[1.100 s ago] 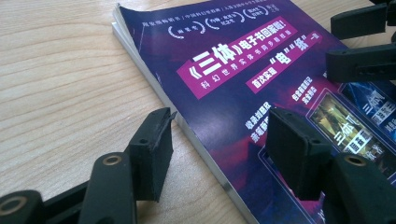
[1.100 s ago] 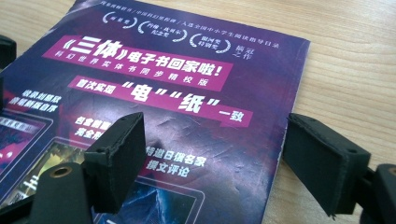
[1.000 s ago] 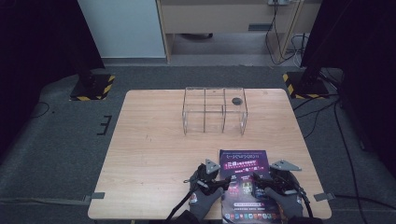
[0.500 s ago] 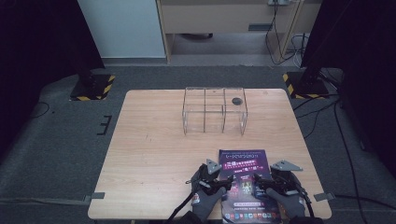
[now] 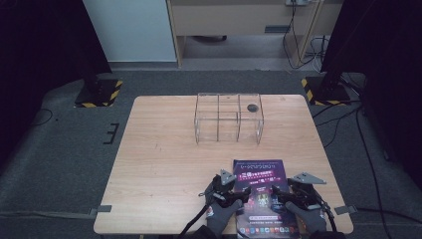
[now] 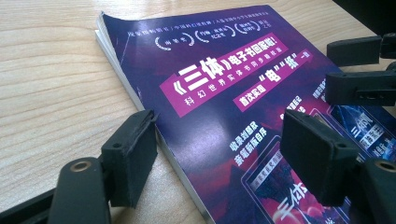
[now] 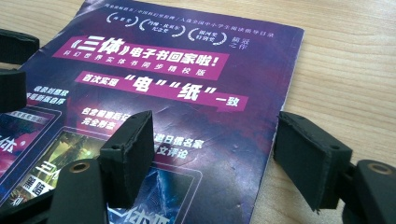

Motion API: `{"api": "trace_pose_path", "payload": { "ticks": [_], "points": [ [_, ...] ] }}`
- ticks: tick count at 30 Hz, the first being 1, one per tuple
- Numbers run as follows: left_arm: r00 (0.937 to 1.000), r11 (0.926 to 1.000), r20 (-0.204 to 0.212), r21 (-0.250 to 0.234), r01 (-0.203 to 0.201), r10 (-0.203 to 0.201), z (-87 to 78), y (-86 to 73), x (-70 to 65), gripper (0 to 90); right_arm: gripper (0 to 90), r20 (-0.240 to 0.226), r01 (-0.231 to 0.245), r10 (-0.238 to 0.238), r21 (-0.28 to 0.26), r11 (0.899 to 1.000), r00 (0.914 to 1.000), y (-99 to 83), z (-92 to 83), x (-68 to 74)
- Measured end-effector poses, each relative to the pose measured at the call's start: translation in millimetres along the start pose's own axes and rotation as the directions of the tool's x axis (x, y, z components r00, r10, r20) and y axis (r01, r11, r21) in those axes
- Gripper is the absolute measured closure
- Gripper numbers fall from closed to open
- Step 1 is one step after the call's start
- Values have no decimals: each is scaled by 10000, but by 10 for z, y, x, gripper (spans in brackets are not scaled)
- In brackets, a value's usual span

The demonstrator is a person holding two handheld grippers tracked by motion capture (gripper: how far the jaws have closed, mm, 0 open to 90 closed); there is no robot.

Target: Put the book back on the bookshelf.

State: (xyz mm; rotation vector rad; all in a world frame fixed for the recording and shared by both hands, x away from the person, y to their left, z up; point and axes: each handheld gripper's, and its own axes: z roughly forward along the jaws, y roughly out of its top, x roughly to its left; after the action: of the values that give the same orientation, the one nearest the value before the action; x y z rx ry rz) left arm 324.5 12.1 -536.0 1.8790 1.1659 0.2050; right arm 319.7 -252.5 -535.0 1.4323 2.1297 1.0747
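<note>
A purple paperback book (image 5: 259, 185) lies flat on the wooden table (image 5: 164, 164) near its front edge. My left gripper (image 5: 238, 196) sits at the book's left edge, open. In the left gripper view its jaws (image 6: 224, 154) have just been opening and straddle that edge of the book (image 6: 224, 79), one pad by the page block, the other over the cover. My right gripper (image 5: 278, 195) is at the book's right side, open. In the right gripper view its jaws (image 7: 215, 149) have just been closing a little, with the right edge of the book (image 7: 187, 93) between them and neither pad pressing.
A clear, wire-framed rack (image 5: 228, 117) stands at the back middle of the table, with a small dark round object (image 5: 252, 107) at its right rear. Gloved hands hold both grippers at the table's front edge. Black stands flank the table.
</note>
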Motion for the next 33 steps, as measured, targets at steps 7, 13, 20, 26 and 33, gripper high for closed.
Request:
{"api": "trace_pose_path", "payload": {
  "ticks": [7,13,20,26,33],
  "points": [
    [9925,9949,769,-255,974,-952,-27,-14,113,285,289,-1,-17,17,17,10000,10000,1,-1,1],
    [9877,9913,1061,-517,1208,-1148,-64,-9,134,304,289,-6,2,-2,-8,10000,10000,-1,0,-1],
    [9777,9836,1596,-954,1528,-1364,-115,11,134,307,289,-23,5,-5,-20,10000,10000,-2,0,-4],
    [9783,9833,1792,-1289,1284,-1043,-131,23,118,311,288,-61,27,-27,-42,10000,10000,-4,1,-10],
    [9644,9763,2546,-1801,1203,-719,-109,61,134,351,286,-13,-78,78,-63,9999,10000,-6,-1,-29]
  ]
}}
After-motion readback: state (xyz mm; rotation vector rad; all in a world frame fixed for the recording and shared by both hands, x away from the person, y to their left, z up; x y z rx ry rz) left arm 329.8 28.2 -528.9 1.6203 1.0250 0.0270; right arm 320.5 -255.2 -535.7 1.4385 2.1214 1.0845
